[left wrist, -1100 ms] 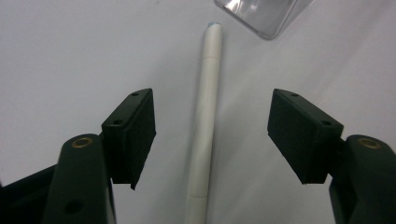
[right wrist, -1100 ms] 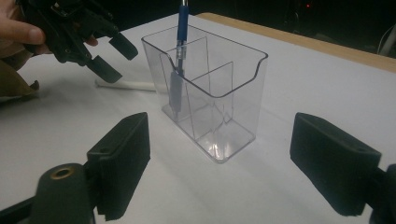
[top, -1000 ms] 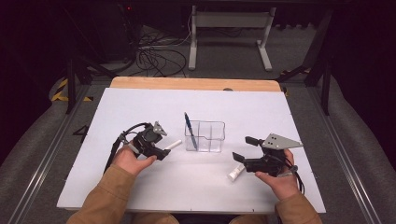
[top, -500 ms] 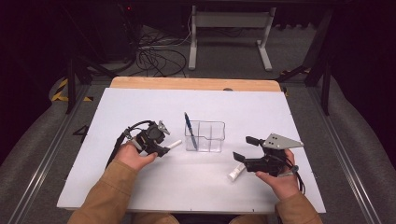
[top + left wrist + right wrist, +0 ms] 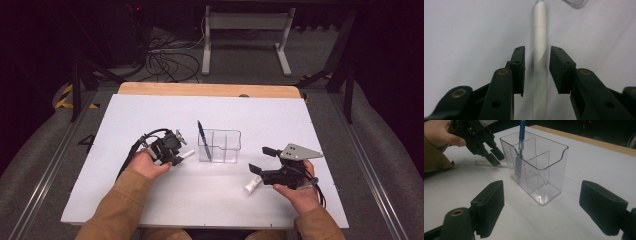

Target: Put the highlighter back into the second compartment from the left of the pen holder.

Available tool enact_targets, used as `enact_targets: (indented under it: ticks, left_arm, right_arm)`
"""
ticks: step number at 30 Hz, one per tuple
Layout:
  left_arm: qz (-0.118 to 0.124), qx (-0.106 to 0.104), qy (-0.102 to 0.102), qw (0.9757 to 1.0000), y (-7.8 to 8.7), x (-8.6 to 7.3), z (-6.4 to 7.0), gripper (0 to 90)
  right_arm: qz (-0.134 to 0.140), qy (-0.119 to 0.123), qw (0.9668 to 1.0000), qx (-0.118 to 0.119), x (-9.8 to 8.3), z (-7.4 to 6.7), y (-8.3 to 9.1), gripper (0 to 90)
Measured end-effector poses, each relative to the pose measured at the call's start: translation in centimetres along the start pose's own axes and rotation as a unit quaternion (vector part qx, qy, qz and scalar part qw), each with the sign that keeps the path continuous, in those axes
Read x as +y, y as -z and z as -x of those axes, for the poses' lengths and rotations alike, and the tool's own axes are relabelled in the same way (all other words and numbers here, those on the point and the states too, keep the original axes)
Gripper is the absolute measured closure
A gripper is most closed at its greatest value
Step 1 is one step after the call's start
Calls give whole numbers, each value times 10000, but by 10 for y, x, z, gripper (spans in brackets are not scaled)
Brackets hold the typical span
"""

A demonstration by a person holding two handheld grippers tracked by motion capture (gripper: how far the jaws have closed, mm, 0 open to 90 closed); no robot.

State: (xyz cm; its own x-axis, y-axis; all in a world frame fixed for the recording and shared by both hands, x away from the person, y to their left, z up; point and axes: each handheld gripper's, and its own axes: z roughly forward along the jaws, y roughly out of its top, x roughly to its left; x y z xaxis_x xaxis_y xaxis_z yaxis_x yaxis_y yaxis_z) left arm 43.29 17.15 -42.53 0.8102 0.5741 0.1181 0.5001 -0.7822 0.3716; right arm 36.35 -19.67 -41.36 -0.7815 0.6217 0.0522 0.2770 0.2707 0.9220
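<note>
Between the pads of the left gripper (image 5: 535,72), flat on the white table (image 5: 150,115) just left of the clear organizer (image 5: 220,146): a white pen (image 5: 540,37), slim, stiff, light and probably slick, best pinched across the middle of the barrel so neither end tips. Jaws just been closing around it, narrow gaps left on both sides, so apparently not yet pressing, though blur along the barrel leaves that unsure. Farther out, a blue pen (image 5: 520,147) upright in the organizer's end compartment, a second white pen (image 5: 252,185) by the right gripper (image 5: 259,161), jaws wide and empty
</note>
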Motion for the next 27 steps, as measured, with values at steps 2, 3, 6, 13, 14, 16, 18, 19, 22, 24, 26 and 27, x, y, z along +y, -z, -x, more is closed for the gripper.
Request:
enact_targets:
  ticks: [2,3,6,13,14,16,18,19,22,24,26,27]
  left_arm:
    - [-32,-4,-3,10000,-2,2,1,705]
    - [-58,-4,-3,10000,-3,2,1,714]
    - [-129,-9,-2,9999,-6,3,1,732]
    - [-143,-39,-84,9999,-7,4,1,778]
    - [-146,-43,-85,9998,-7,4,1,779]
    - [-157,-41,-106,9998,-7,4,2,781]
    - [-160,-7,-121,9998,-7,5,2,781]
    - [-161,-8,-129,9998,-7,5,2,782]
    - [-149,16,-137,9998,-5,5,2,783]
    - [-125,-19,-91,9999,-2,4,3,783]
    - [-82,-11,-135,9999,2,4,3,784]
    - [-64,-8,-152,9999,4,3,4,783]
  right_arm:
    - [1,-5,10000,4,0,0,0,207]
    - [4,-4,10000,2,0,0,0,207]
    - [5,4,10000,2,0,0,0,207]
    - [-16,6,10000,4,-1,0,0,207]
    - [-21,7,10000,3,-1,0,0,207]
    - [-20,24,10000,1,-1,0,0,207]
    - [-20,18,10000,-2,-1,0,0,207]
    - [-16,23,10000,-6,-1,0,0,207]
    - [5,16,10000,-5,-1,1,1,207]
    - [-2,18,10000,-16,-1,1,1,207]
    - [6,-2,10000,-17,-1,1,1,207]
    - [8,0,10000,-18,-1,1,1,207]
